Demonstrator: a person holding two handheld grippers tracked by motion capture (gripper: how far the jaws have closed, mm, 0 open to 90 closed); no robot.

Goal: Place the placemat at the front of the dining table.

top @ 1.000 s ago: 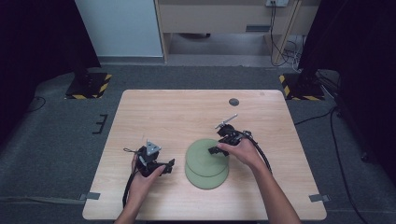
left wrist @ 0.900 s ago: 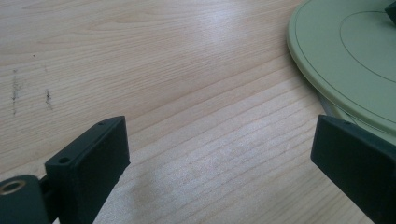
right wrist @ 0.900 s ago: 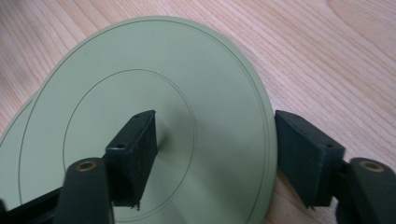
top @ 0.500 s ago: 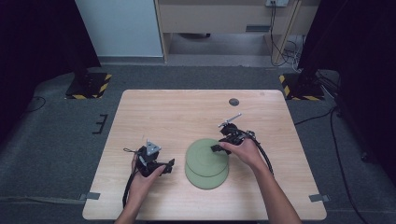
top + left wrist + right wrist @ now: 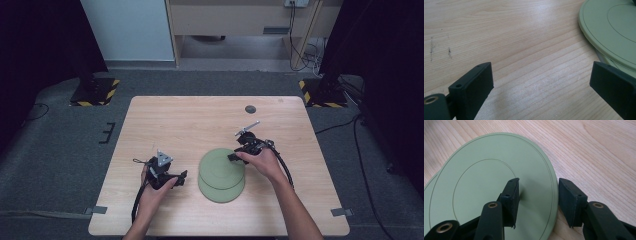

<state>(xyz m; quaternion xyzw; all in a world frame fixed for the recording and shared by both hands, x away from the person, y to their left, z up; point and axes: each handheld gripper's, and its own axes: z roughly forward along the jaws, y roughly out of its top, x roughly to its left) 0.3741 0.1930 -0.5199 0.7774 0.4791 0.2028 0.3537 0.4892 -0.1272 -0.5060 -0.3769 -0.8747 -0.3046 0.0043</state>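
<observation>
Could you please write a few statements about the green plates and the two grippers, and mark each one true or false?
1. Two round pale green plates lie stacked, the upper one shifted off the lower. True.
2. The right gripper has its jaws astride the upper plate's rim, and they have just been closing. True.
3. The left gripper holds a plate. False: its jaws stand open over the light wooden table.
4. The plates are stacked upside down on a red tray. False: they rest directly on the table.
</observation>
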